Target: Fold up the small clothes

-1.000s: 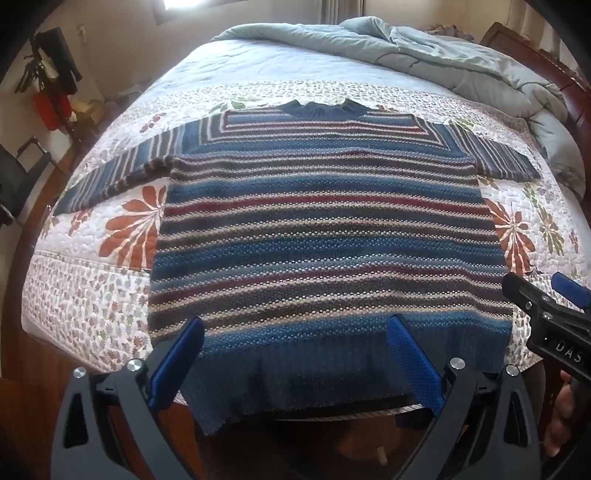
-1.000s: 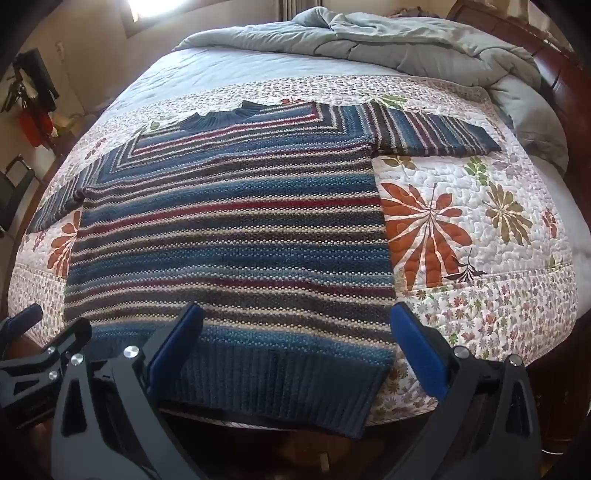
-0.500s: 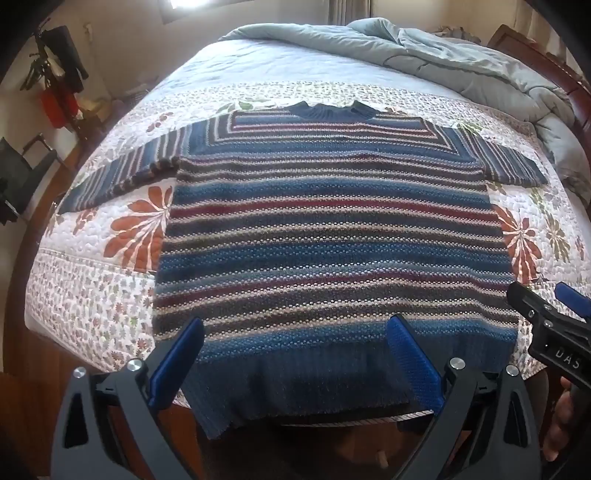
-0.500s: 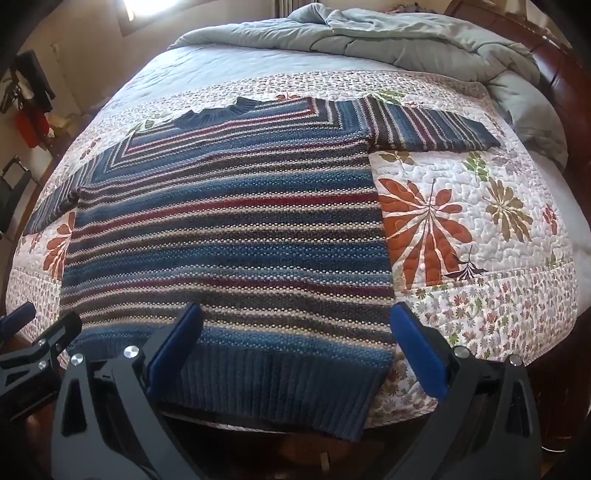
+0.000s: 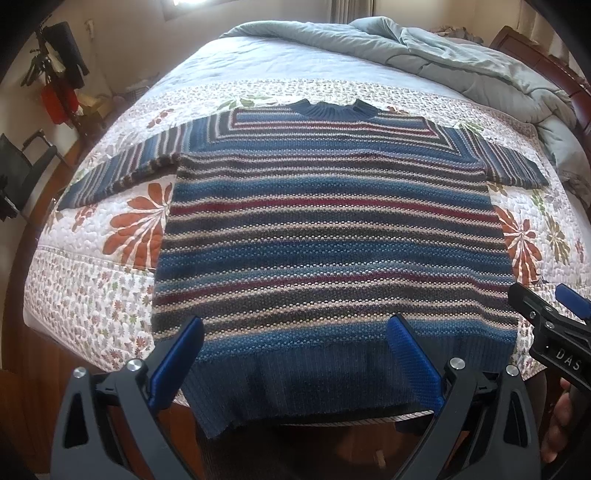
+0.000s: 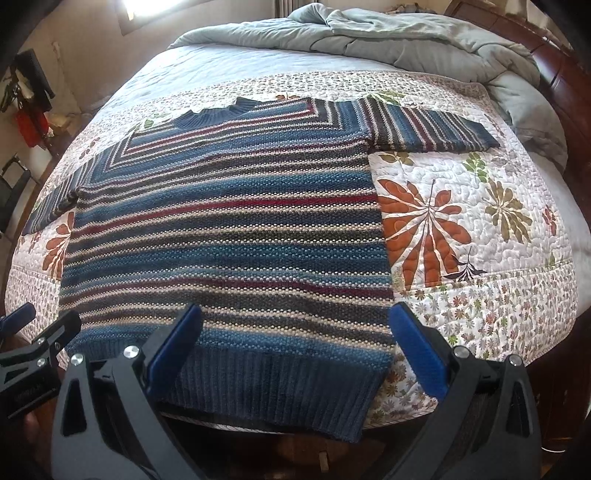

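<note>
Two views, both over the bed's foot. Left wrist: my left gripper (image 5: pixel 295 363) gapes wide above the ribbed hem of the striped sweater (image 5: pixel 332 240), which lies flat on the quilt (image 5: pixel 92 295), sleeves out. Right wrist: right gripper (image 6: pixel 295 350) equally spread, holding nothing. Thick, floppy knit, I judge; pinch hem corners.

daylight enters from a window (image 5: pixel 181 3) at the top left, blown out to white glare. the bed (image 6: pixel 221 62) is evenly lit, shadows soft. strong fisheye bending and black vignette at the corners; the centre is sharp, the edges slightly soft.
</note>
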A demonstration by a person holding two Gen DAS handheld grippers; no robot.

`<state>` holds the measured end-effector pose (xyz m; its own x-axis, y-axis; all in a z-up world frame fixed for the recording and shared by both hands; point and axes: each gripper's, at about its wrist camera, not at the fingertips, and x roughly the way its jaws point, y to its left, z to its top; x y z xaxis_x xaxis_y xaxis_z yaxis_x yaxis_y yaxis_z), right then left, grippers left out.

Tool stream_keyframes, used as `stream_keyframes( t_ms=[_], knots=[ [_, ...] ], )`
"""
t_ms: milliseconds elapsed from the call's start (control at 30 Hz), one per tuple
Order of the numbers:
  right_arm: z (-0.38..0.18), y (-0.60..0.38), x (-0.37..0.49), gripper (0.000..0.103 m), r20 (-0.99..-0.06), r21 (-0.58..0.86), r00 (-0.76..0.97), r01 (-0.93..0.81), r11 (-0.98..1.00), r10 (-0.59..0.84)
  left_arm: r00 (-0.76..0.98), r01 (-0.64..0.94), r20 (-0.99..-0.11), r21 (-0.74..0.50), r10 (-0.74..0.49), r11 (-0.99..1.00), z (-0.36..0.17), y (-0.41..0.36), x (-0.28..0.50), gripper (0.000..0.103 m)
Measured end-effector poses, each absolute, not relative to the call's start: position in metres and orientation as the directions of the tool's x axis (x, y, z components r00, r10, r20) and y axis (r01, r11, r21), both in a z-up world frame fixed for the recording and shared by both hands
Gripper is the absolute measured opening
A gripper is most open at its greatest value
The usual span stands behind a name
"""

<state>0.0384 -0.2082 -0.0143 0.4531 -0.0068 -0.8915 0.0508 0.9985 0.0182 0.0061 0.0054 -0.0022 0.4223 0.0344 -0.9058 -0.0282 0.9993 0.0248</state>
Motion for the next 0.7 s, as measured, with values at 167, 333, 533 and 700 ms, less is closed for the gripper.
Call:
stream_keyframes(
  t_ms=[167, 333, 533, 700],
  knots=[
    [-0.0130, -0.2088, 0.0389, 0.101, -0.891, 0.017, 0.455, 0.052, 0.998, -0.009, 0.423, -0.027, -0.905, 0.023, 0.032, 0.999, -0.0006, 0.0046, 0.0067, 0.099],
    [-0.0127, -0.2088, 0.0393, 0.101, -0.891, 0.015, 0.454, 0.053, 0.998, -0.010, 0.424, -0.026, -0.905, 0.024, 0.032, 0.999, 0.0008, 0.0036, 0.0080, 0.099],
    [-0.0132, -0.2103, 0.0389, 0.101, -0.892, 0.015, 0.453, 0.052, 0.999, -0.011, 0.426, -0.029, -0.904, 0.026, 0.036, 0.999, 0.0018, 0.0032, 0.0079, 0.099],
    [-0.0143, -0.2106, 0.0385, 0.101, -0.892, 0.014, 0.451, 0.051, 0.999, -0.011, 0.426, -0.032, -0.904, 0.027, 0.038, 0.999, 0.0027, 0.0041, 0.0089, 0.099]
  ],
)
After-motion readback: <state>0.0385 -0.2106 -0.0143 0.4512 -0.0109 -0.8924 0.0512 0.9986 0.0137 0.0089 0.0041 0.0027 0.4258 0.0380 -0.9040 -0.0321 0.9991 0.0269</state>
